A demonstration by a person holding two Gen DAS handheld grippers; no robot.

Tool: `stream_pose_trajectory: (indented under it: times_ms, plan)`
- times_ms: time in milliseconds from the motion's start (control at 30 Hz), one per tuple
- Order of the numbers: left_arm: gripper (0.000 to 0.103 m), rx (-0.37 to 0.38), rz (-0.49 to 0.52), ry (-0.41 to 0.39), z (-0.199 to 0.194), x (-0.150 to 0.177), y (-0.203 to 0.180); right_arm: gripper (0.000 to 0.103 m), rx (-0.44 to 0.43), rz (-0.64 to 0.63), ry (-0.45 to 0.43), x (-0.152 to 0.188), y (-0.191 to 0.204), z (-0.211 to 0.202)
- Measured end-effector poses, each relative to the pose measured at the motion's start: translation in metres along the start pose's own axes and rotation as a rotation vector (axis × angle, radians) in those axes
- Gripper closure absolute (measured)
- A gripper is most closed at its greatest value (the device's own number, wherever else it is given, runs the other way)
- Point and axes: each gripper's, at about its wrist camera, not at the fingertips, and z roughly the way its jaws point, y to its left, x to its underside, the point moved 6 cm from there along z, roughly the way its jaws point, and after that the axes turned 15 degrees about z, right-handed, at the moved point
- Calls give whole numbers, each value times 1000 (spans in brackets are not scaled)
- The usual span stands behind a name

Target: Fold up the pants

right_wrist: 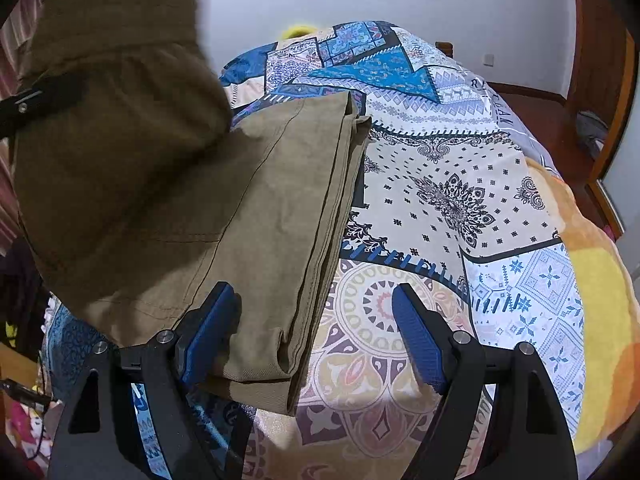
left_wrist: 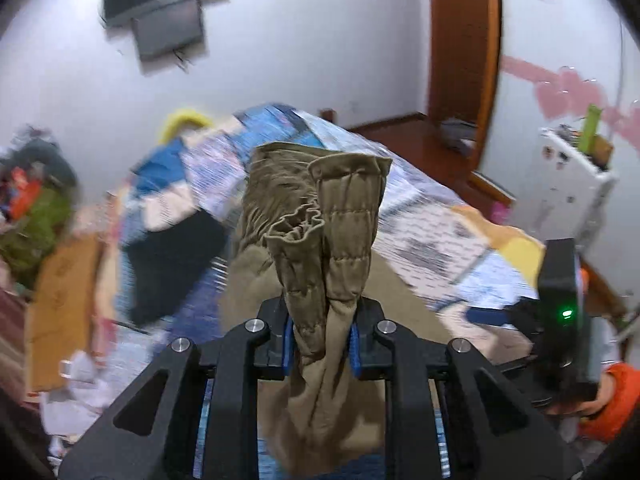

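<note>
The khaki pants (right_wrist: 256, 216) lie on the patterned bedspread (right_wrist: 460, 200), their legs stacked along the bed. My left gripper (left_wrist: 322, 340) is shut on the pants' elastic waist end (left_wrist: 320, 216) and holds it bunched up above the bed; that lifted end shows blurred at the upper left of the right wrist view (right_wrist: 112, 80). My right gripper (right_wrist: 314, 336) is open, low over the bed. Its left finger (right_wrist: 208, 332) lies against the pants' near edge; its right finger (right_wrist: 416, 340) is over bare bedspread.
The bed fills most of the right wrist view, with an orange-yellow blanket (right_wrist: 600, 280) at its right edge. A pile of clothes (left_wrist: 36, 200) and a dark garment (left_wrist: 172, 264) lie left. A wooden door (left_wrist: 464, 40) and a white cabinet (left_wrist: 568, 184) stand right.
</note>
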Motion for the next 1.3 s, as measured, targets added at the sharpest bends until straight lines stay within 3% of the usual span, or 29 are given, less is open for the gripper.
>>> stream_pose_trajectory:
  times_ms: [100,267,400,500,733,800,1000,1200,1300]
  plan:
    - [82,93,-32,33,13,1,-10,26,-5,3,-2,0,-2,1]
    - [78,151,-11,55,16,5,-20,26,-11,14,-5,0,-3,0]
    - [47,201,-20,28,9,7,-18,26,-8,24,-8,-1,-4,-5]
    - [39,181,-32,11,6,8,-9,25,5,10,-30,-1,-3,-12]
    - [25,33,-58,-8,15,4,44,24,21,-11,-33,1,-3,-18]
    - [25,-15,-57,27,33,2,65,24,19,-7,-35,1,-4,-19]
    - [24,1,-57,139,105,-7,110,24,4,20,-29,2,-7,-18]
    - [24,31,-68,292,181,-4,118,24,10,33,-29,-1,-12,-17]
    - [23,-24,4,408,219,10,115,24,14,52,-25,-3,-17,-16]
